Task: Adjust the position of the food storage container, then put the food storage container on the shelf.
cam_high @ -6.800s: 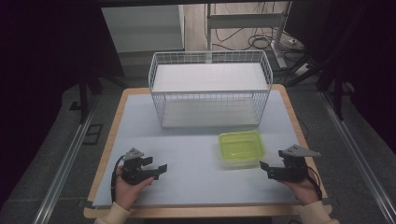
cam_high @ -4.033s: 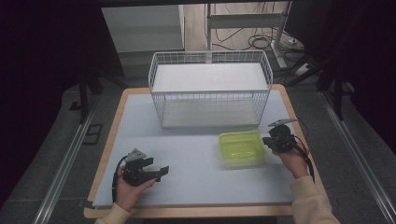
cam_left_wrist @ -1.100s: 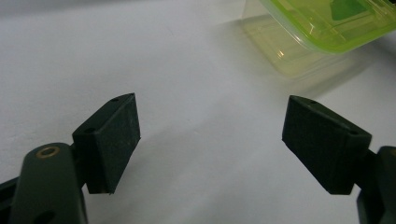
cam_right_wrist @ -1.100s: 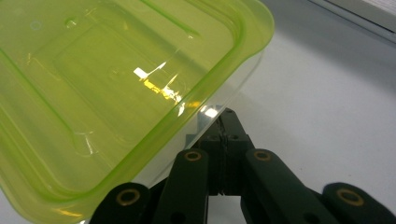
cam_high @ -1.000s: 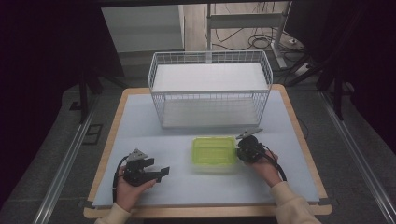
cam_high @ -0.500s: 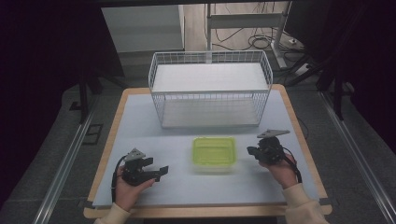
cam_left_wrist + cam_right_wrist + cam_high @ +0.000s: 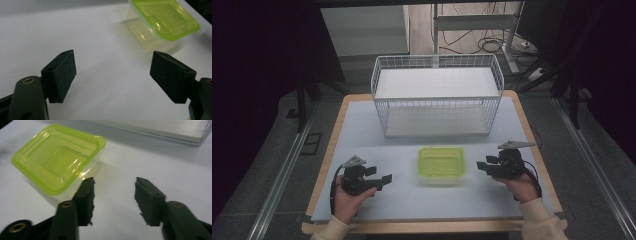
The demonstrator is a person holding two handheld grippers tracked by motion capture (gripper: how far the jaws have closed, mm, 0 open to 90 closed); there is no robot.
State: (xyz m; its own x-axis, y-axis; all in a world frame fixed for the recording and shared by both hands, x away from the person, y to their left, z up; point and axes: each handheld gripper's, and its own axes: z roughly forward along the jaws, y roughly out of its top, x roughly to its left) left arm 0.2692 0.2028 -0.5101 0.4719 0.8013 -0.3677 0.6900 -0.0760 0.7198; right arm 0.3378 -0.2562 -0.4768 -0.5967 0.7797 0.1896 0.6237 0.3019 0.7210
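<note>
Right fingers (image 7: pixel 150 200) just opening, empty; container (image 7: pixel 441 163) lies beside.

The high view is looking down toward twelve o'clock; both gripper views are skimming close over the worktop (image 7: pixel 377 130), sharing the green container (image 7: pixel 441 162).

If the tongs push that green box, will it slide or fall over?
Probably slide. The green box sits low and flat on the smooth white table, so tipping seems unlikely. Its clear walls look thin and it seems empty, so it is likely light and could flex if squeezed.
</note>
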